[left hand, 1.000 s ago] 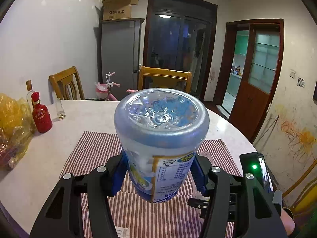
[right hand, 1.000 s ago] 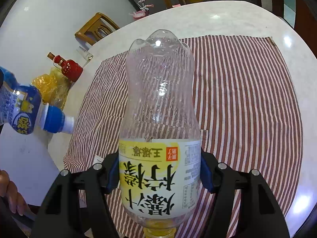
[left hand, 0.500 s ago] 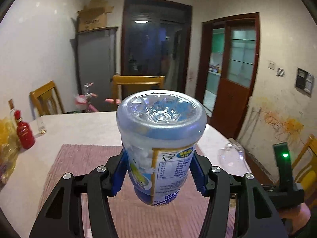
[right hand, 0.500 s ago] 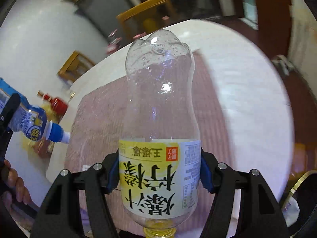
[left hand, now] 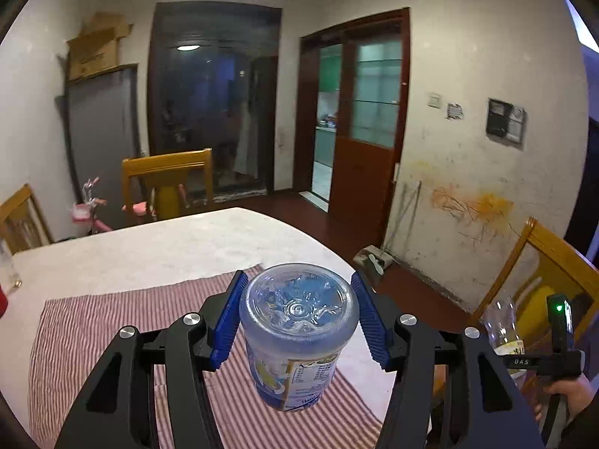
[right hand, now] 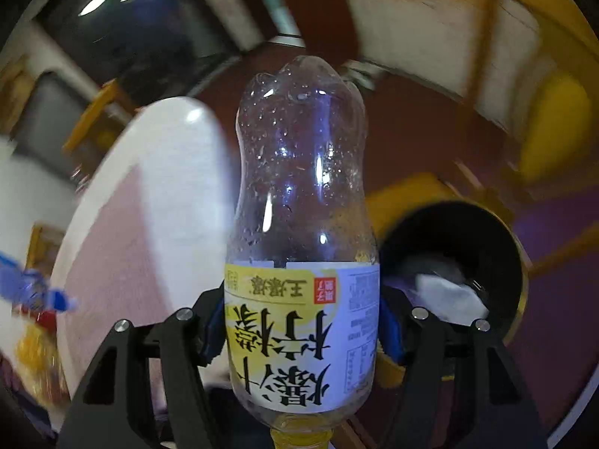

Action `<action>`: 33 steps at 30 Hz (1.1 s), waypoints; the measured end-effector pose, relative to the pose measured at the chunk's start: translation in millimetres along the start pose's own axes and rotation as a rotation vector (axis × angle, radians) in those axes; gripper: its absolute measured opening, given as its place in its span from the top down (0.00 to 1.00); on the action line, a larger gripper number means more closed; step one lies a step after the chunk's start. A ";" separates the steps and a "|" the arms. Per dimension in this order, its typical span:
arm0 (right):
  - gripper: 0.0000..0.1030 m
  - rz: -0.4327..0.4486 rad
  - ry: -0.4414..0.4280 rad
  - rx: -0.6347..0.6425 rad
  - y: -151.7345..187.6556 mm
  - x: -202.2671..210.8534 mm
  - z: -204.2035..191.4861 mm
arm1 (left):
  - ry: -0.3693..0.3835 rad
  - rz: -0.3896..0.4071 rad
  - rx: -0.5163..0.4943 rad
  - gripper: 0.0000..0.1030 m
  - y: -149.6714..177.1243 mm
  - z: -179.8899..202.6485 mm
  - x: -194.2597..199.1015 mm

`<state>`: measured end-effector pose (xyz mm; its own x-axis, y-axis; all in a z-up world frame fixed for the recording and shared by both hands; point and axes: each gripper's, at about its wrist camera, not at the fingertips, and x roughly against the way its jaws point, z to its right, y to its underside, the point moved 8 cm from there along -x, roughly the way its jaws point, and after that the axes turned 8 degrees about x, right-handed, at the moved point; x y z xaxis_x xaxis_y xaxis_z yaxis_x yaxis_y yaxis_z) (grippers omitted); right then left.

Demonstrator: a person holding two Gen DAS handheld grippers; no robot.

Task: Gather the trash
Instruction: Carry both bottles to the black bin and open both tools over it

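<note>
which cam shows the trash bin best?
Right wrist. The bin sits right of the clear bottle, its dark opening facing the camera with white paper inside, though blurred. The left wrist view doesn't show the bin, only the blue bottle over the table.

I see a blue bottle (left hand: 297, 331) between blue pads (left hand: 228, 320), a red-and-white striped cloth (left hand: 93, 321), a clear bottle (right hand: 301, 232) with a yellow-and-white label, and a black bin (right hand: 498, 239).
</note>
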<state>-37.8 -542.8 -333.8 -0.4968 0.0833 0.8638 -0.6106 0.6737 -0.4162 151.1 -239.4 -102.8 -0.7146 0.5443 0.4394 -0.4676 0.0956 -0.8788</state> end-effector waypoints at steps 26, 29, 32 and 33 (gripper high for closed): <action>0.14 -0.043 0.172 -0.409 80.5 -36.6 182.9 | 0.327 -0.081 -0.225 0.46 60.2 151.6 -9.5; 0.14 -0.006 0.165 -0.434 88.2 -17.7 196.1 | 0.450 -0.127 -0.251 0.46 91.1 202.1 -14.1; 0.14 0.019 0.159 -0.464 102.8 -1.1 212.8 | 0.556 -0.207 -0.265 0.46 132.3 248.1 -24.7; 0.14 0.025 0.156 -0.470 104.0 0.5 215.6 | 0.587 -0.242 -0.269 0.46 149.2 263.3 -30.1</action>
<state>-234.5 -631.0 -437.8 -0.3877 0.1880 0.9024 -0.2376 0.9255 -0.2948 -34.1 -460.9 -198.1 -0.1706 0.8358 0.5218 -0.3790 0.4331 -0.8178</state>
